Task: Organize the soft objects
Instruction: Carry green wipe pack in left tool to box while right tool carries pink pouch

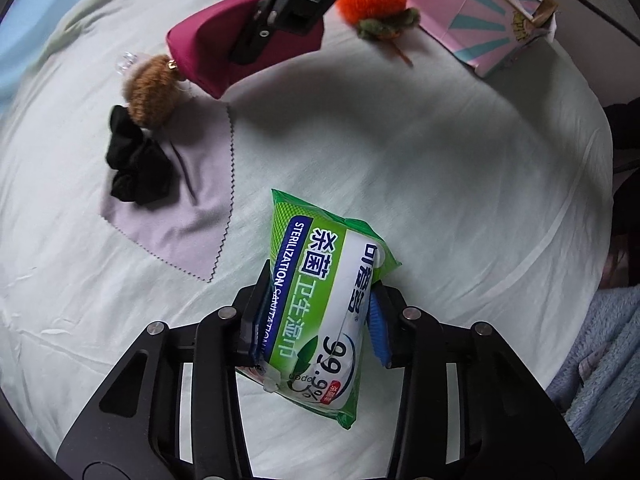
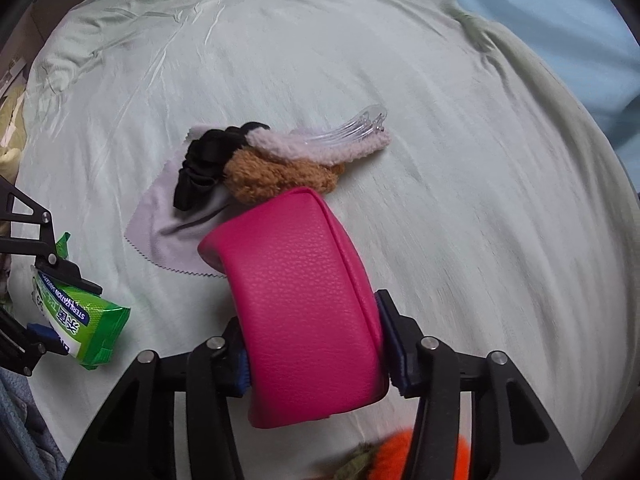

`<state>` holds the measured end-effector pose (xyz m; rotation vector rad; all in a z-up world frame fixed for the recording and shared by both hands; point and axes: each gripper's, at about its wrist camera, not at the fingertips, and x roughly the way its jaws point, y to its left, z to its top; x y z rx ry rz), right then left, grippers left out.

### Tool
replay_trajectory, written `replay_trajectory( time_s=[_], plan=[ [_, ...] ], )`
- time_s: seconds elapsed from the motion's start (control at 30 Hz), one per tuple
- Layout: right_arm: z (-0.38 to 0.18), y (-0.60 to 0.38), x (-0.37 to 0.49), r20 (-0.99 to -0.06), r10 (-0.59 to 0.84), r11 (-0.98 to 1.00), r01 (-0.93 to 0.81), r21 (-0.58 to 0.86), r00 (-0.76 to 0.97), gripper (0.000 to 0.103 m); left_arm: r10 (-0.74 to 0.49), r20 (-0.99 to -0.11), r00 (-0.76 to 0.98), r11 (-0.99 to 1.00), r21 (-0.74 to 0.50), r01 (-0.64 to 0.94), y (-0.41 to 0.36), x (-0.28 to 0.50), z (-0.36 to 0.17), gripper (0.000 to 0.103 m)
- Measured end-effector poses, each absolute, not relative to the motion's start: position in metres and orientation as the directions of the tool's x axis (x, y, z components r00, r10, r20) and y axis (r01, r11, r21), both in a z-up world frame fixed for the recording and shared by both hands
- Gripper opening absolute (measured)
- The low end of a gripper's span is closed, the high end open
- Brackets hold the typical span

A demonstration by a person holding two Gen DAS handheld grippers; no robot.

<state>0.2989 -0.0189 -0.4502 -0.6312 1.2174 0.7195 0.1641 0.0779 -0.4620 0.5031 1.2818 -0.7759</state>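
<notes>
**A:** ok so what's each hand actually holding here?

**B:** The left gripper [image 1: 316, 320] is pinching a green and white wet wipes pack [image 1: 320, 304] across its width, pads pressed into both sides. The pack hangs clear of the pale green bed sheet [image 1: 440, 184], tilted a bit, with its sealed end pointing away from the camera. The right gripper [image 2: 316, 352] is clamped on a hot pink pouch [image 2: 304, 304], textured like faux leather, also squeezed from both sides. You can see the same pouch in the left wrist view near the top, with the black gripper body over it.

**A:** and the rest of the soft stuff?

**B:** Still lying on the sheet. There's a lilac cloth [image 1: 192, 208] with zigzag edges spread flat, and a black scrunchie [image 1: 136, 160] sits on its corner. Touching the scrunchie is a brown fuzzy scrunchie [image 2: 280, 176], and just behind that a lilac fuzzy hair clip [image 2: 320, 146] with clear plastic teeth. They're all bunched together right beyond the pink pouch.

**A:** anything else around?

**B:** An orange plush carrot-ish thing [image 1: 372, 0] with a green fuzzy top, well apart from the pile. Beside it sits a pink box [image 1: 492, 28] with teal stripes at the sheet's edge. Bottom right corner of the left view has a blue fleecy blanket [image 1: 600, 360].
</notes>
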Motion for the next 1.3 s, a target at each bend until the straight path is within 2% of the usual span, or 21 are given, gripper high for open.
replay_trajectory(
  time_s=[0.23,0.47,0.83,1.3],
  plan=[
    [-0.413,-0.026,0.273,-0.959,0.164,0.678,-0.732,-0.061,0.231,0.046,-0.232,-0.959,0.165,0.666,-0.033,0.745,0.088,0.153,-0.422,0.036],
    [-0.341,-0.035,0.236,-0.932,0.171,0.762,-0.643,-0.08,0.319,0.046,-0.257,-0.929,0.266,0.678,0.023,0.735,0.089,0.14,-0.358,0.036],
    [-0.22,-0.073,0.167,-0.868,0.11,0.933,-0.351,-0.078,0.484,0.046,-0.329,-0.865,0.38,0.643,0.09,0.761,0.073,0.114,-0.266,0.036],
    [-0.143,-0.159,0.112,-0.811,0.016,1.0,-0.03,-0.001,0.585,0.046,-0.393,-0.807,0.44,0.635,0.107,0.765,-0.005,0.112,-0.195,0.036]
  ],
)
